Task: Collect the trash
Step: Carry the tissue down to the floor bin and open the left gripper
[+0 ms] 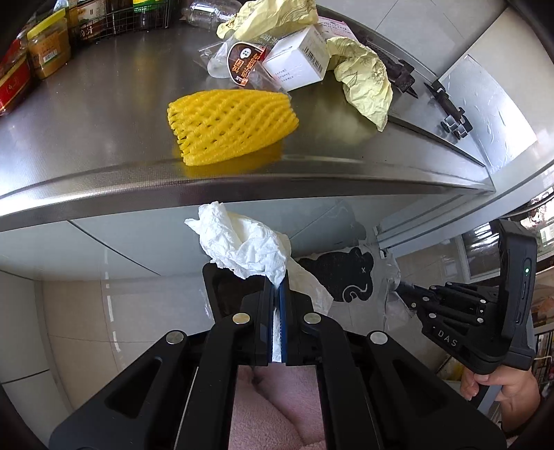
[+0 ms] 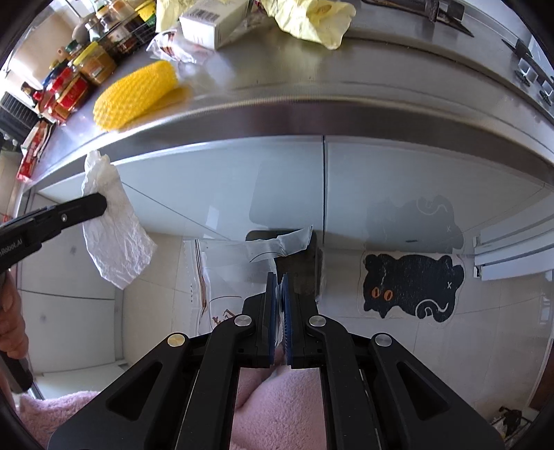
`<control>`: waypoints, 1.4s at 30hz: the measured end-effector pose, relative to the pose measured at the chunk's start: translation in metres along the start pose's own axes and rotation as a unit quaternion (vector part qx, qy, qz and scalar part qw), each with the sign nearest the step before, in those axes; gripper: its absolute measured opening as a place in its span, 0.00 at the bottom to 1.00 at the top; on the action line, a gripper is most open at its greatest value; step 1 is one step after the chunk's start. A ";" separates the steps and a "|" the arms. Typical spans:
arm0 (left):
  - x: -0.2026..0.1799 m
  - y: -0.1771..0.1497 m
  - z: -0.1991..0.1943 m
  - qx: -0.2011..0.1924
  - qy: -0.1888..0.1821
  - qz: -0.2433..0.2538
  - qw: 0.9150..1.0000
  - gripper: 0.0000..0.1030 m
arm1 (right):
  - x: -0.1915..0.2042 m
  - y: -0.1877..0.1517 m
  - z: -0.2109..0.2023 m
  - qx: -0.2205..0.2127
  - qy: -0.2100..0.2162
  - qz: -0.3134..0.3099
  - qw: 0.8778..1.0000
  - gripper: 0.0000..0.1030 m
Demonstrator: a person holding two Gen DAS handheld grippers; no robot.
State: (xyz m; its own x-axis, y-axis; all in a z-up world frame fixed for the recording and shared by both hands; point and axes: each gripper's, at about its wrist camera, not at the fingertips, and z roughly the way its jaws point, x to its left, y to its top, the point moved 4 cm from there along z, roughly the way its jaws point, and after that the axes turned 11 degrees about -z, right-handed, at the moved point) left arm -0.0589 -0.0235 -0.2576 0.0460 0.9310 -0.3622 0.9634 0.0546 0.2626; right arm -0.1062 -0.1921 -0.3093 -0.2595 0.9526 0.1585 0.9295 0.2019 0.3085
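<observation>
My left gripper (image 1: 278, 289) is shut on a crumpled white tissue (image 1: 242, 242), held out in front of the steel counter's edge (image 1: 242, 187) above the floor. From the right wrist view the same tissue (image 2: 114, 235) hangs from the left gripper's fingers (image 2: 86, 207). My right gripper (image 2: 279, 280) is shut on a clear plastic wrapper (image 2: 242, 263) that hangs below it over the floor. Left on the counter are a yellow foam fruit net (image 1: 232, 124), a white box (image 1: 297, 60), a printed plastic packet (image 1: 242, 62) and crumpled pale yellow paper (image 1: 363, 78).
Jars and bottles (image 1: 45, 48) and a wire rack (image 1: 138, 17) stand along the counter's back left. A black cat-shaped mat (image 2: 412, 287) lies on the tiled floor below white cabinet doors (image 2: 242, 183). A person's hand (image 1: 502, 384) holds the right gripper's handle.
</observation>
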 end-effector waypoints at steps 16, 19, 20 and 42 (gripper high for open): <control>0.051 -0.054 0.205 0.046 0.024 -0.063 0.997 0.01 | -0.025 -0.046 0.177 0.010 0.016 -0.060 0.998 0.06; 0.061 -0.059 0.240 0.053 0.020 -0.068 0.996 0.01 | -0.022 -0.054 0.210 0.015 0.018 -0.079 0.997 0.06; 0.064 -0.061 0.250 0.056 0.019 -0.070 0.996 0.01 | -0.022 -0.057 0.221 0.020 0.025 -0.080 0.996 0.06; 0.098 -0.058 0.287 0.057 0.020 -0.095 0.994 0.62 | -0.012 -0.059 0.296 0.030 0.042 -0.082 0.995 0.93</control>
State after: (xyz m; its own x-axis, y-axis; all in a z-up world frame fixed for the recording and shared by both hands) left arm -0.0346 -0.0390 -0.5652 -0.1489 0.9213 -0.3592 0.9773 0.1923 0.0883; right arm -0.0803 -0.1484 -0.6066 -0.4271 0.8842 0.1889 0.8865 0.3683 0.2800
